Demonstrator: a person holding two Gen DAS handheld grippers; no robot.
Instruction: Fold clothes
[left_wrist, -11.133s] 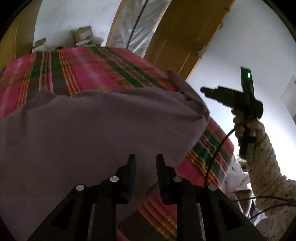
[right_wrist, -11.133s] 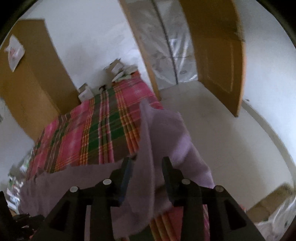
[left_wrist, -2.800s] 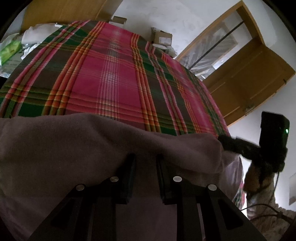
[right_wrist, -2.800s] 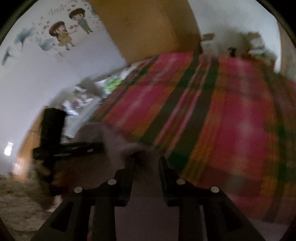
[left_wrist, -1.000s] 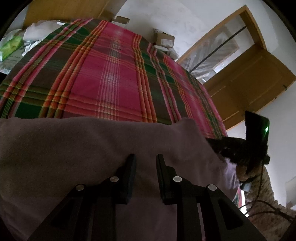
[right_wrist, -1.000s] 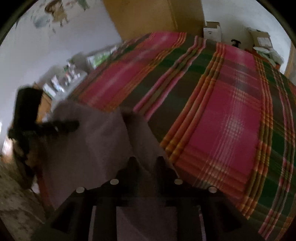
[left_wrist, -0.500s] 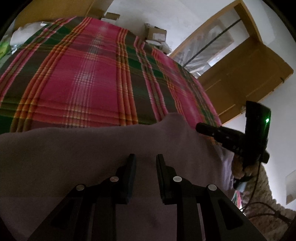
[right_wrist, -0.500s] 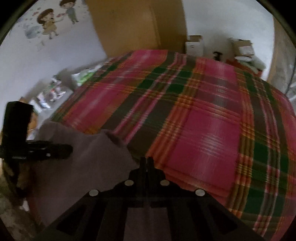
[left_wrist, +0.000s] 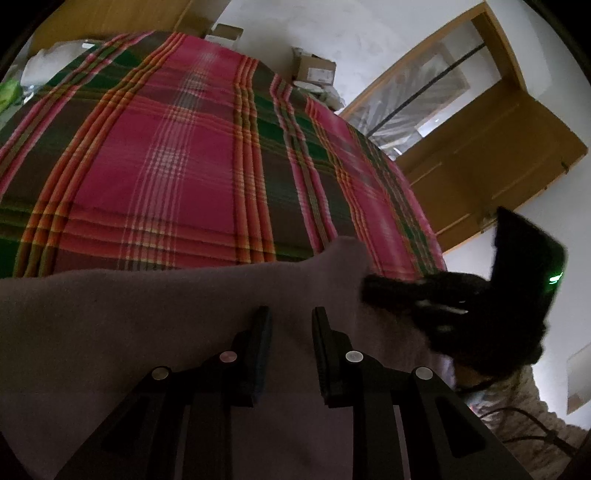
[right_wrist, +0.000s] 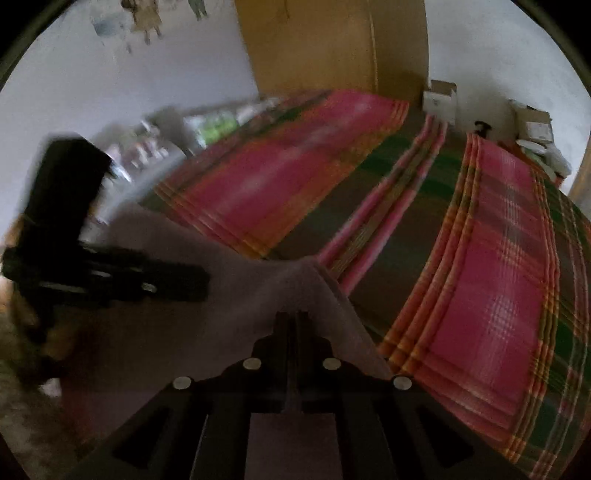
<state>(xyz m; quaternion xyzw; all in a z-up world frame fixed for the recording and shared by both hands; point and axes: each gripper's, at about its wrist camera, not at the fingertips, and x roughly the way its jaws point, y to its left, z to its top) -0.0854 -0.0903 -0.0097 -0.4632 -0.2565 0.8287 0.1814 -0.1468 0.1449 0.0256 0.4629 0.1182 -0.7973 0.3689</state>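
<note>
Risk: the mauve garment (left_wrist: 155, 332) is pinned at only one spot, so a fold can skew or the cloth can be dragged off the bed's near edge if it is pulled hard.

Right tool (right_wrist: 292, 314): jaws are drawn fully together, no gap visible, with a peak of the garment (right_wrist: 306, 280) bunched at the tips. A pinch on the cloth is judged likely, but the contact itself is hidden by the fabric. Slip is possible if only a thin edge is caught.

Left tool (left_wrist: 289, 317): jaws stand apart, nothing is held between them. It sits over the fabric; whether the tips touch it cannot be told. With this side unheld, the left part of the cloth is free to slide or wrinkle when the right corner is moved.

Both tools are close together in the left wrist view, right tool (left_wrist: 373, 288) at the cloth's raised corner. Collision is a risk if paths cross.

Location: the garment is spread on the plaid bedspread (left_wrist: 177, 155), at the near edge of the bed.

Orientation: the long axis is judged to run left-right along the near bed edge, with the raised corner pointing toward the far end of the bed. Collar, hem and sleeves cannot be made out, so front/back is unknown.
</note>
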